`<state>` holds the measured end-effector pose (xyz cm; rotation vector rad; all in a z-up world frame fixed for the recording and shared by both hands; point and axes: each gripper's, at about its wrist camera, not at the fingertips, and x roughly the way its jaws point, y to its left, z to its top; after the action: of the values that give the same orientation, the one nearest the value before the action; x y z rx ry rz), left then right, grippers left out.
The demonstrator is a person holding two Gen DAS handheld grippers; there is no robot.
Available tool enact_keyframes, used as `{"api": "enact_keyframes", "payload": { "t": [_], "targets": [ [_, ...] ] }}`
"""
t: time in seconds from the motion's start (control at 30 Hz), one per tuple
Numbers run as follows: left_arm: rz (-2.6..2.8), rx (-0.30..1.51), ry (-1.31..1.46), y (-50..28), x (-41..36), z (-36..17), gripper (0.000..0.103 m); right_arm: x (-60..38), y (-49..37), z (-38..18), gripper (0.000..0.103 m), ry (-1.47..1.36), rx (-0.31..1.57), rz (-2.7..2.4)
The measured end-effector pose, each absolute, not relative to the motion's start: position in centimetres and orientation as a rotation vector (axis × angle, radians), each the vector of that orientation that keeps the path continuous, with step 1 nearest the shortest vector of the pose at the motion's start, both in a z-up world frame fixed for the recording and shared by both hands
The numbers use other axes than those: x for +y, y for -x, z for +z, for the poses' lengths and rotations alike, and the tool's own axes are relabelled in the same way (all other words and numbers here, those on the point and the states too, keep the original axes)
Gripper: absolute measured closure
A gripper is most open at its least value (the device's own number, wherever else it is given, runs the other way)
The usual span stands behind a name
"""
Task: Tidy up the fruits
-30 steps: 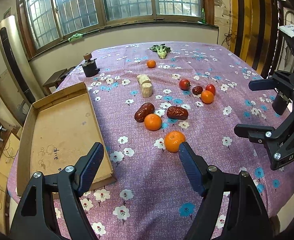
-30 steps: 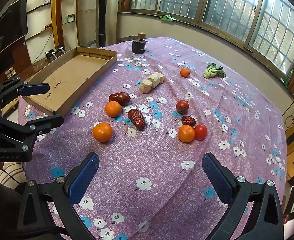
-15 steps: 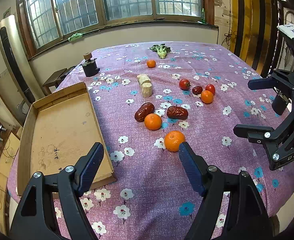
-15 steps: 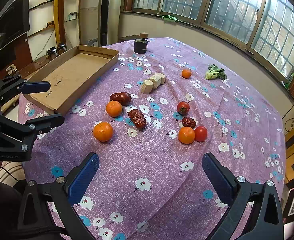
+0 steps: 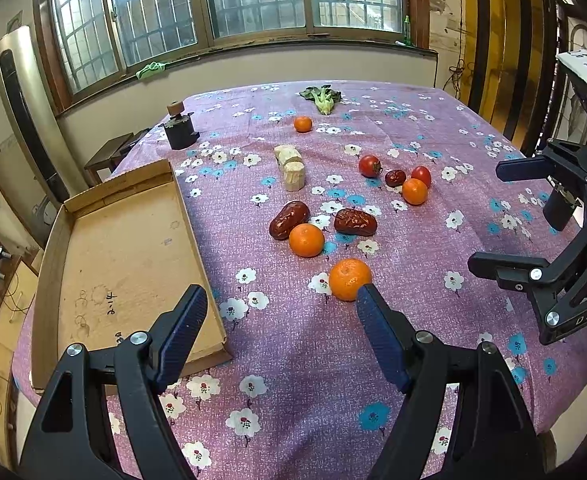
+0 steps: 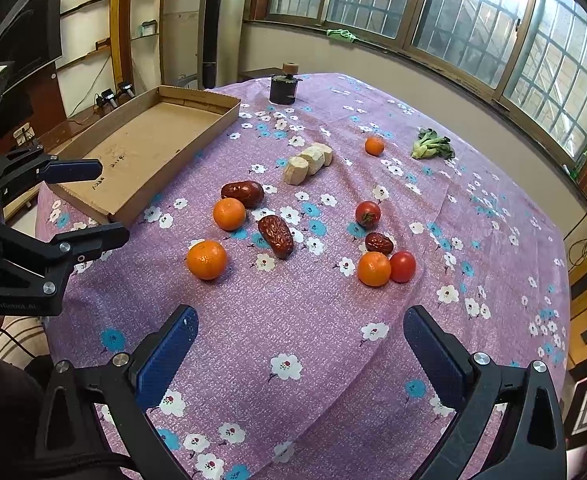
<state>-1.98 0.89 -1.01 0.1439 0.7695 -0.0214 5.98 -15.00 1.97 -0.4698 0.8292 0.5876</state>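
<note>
My left gripper [image 5: 281, 312] hangs over the near edge of the counter [image 5: 433, 128] with its jaws spread wide and empty. The nearest orange [image 5: 349, 279] sits just ahead, off toward my right finger rather than centred between the two. My right gripper [image 6: 301, 332], jaws likewise spread and empty, is farther from that orange, so I judge the left the nearer one; the cardboard tray [image 5: 49, 248] lies to its left.
</note>
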Motion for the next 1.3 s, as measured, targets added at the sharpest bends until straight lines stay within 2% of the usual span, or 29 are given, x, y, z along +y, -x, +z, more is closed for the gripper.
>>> {"api": "enact_keyframes", "payload": {
  "t": [0.37,0.6,0.7,0.77,0.93,1.07,1.1,1.17,1.2,1.23,1.3],
  "targets": [
    [-0.072,0.843,-0.127,0.1,0.0,-2.5,0.026,-15.0,-6.9,0.5,0.001,0.441,0.835,0.596],
    [-0.114,0.929,-0.099,-2.5,-1.2,-4.3,0.026,-16.6,-10.1,-0.6,0.007,0.328,0.864,0.550],
    [-0.123,0.937,-0.080,-3.4,-1.5,-5.0,0.026,-17.3,-12.2,-1.2,0.015,0.267,0.873,0.521],
    [-0.129,0.945,-0.076,-3.8,-1.7,-5.4,0.026,-17.8,-13.6,-1.6,0.026,0.227,0.883,0.508],
    [-0.136,0.968,-0.085,-4.8,-1.9,-6.4,0.027,-18.2,-16.4,-2.8,0.035,0.181,0.910,0.481],
    [-0.151,0.982,-0.088,-5.3,-2.1,-7.0,0.037,-17.9,-17.5,-4.0,0.046,0.167,0.946,0.476],
    [-0.158,0.988,-0.086,-5.4,-2.1,-7.2,0.039,-17.9,-17.6,-4.2,0.047,0.164,0.954,0.476],
    [-0.172,1.002,-0.072,-5.6,-2.1,-7.6,0.049,-17.8,-17.7,-4.3,0.047,0.160,0.944,0.477],
    [-0.174,1.001,-0.070,-5.6,-2.1,-7.8,0.049,-17.7,-17.7,-4.3,0.047,0.158,0.944,0.478],
    [-0.175,0.992,-0.077,-5.6,-2.2,-7.8,0.054,-17.7,-17.8,-4.3,0.047,0.159,0.947,0.476],
    [-0.185,0.989,-0.087,-5.6,-2.4,-7.8,0.061,-17.6,-17.7,-4.1,0.055,0.156,0.958,0.468]
  ]
}}
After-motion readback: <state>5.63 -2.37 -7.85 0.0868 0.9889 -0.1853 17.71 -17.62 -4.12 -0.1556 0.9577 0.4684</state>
